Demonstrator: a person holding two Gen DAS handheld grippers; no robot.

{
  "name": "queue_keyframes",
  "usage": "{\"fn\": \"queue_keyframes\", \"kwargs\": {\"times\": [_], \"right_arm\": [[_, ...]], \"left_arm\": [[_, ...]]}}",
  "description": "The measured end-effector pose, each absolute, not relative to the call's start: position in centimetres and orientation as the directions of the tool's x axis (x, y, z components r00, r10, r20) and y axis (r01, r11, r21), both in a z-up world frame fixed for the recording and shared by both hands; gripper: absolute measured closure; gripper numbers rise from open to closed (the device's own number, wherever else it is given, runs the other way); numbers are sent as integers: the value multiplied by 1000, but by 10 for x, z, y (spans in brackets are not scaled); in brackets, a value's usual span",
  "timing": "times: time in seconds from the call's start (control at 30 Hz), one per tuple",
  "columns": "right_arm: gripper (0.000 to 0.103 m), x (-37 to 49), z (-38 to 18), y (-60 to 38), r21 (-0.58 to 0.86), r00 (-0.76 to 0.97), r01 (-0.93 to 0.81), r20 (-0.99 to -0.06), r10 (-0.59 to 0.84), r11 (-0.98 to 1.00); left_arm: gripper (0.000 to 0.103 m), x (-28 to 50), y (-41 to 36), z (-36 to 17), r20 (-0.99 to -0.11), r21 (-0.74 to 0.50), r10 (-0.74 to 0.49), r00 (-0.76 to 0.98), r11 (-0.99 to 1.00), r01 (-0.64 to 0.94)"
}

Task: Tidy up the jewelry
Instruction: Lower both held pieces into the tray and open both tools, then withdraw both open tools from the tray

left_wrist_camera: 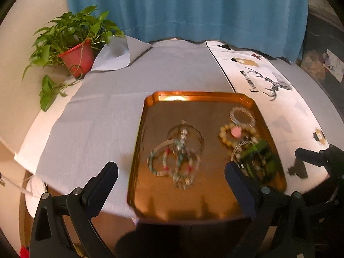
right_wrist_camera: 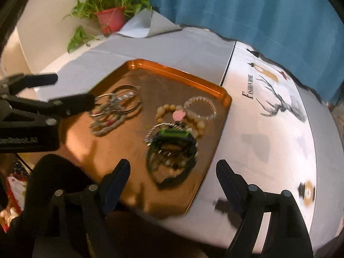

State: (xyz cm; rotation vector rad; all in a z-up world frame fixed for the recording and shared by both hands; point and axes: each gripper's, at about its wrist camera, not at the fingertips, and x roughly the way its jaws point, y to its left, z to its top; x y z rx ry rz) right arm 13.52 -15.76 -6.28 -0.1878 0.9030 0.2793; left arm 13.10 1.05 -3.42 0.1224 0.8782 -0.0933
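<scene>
A copper tray (left_wrist_camera: pixel 150 116) (right_wrist_camera: pixel 215 90) lies on the table and holds two heaps of jewelry. The left heap (left_wrist_camera: pixel 178 150) (right_wrist_camera: pixel 116 107) is thin metal bangles and beaded bracelets. The right heap holds a clear bead bracelet (left_wrist_camera: pixel 241 116) (right_wrist_camera: pixel 201 107), a tan bead bracelet with a pink charm (left_wrist_camera: pixel 235 132) (right_wrist_camera: pixel 178 114) and a dark green and black piece (left_wrist_camera: pixel 258 157) (right_wrist_camera: pixel 172 150). My left gripper (left_wrist_camera: pixel 172 172) is open and empty over the tray's near edge. My right gripper (right_wrist_camera: pixel 173 172) is open and empty near the dark piece.
A potted plant in a red pot (left_wrist_camera: pixel 77 56) (right_wrist_camera: pixel 111 17) stands at the table's far left corner. A grey cloth (left_wrist_camera: pixel 107 99) covers the left of the table, a white runner with a deer print (left_wrist_camera: pixel 277 86) (right_wrist_camera: pixel 279 107) the right. A blue curtain (left_wrist_camera: pixel 182 6) hangs behind.
</scene>
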Motion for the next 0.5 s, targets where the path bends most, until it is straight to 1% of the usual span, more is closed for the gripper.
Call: {"fn": "queue_keyframes", "kwargs": {"times": [0.1, 0.2, 0.33, 0.5], "right_arm": [[20, 111, -53, -160, -29, 617, -312, -767, 179, 950], [20, 93, -50, -161, -45, 632, -311, -756, 171, 949], [20, 74, -45, -162, -47, 642, -303, -749, 167, 952], [20, 54, -38, -164, -47, 655, -304, -736, 173, 951]], "left_arm": [[4, 105, 9, -29, -764, 54, -34, 644, 992, 118], [4, 84, 6, -25, -760, 42, -39, 649, 993, 109], [4, 53, 1, -16, -733, 64, -21, 680, 993, 100], [4, 33, -3, -10, -719, 88, -3, 695, 992, 94]]}}
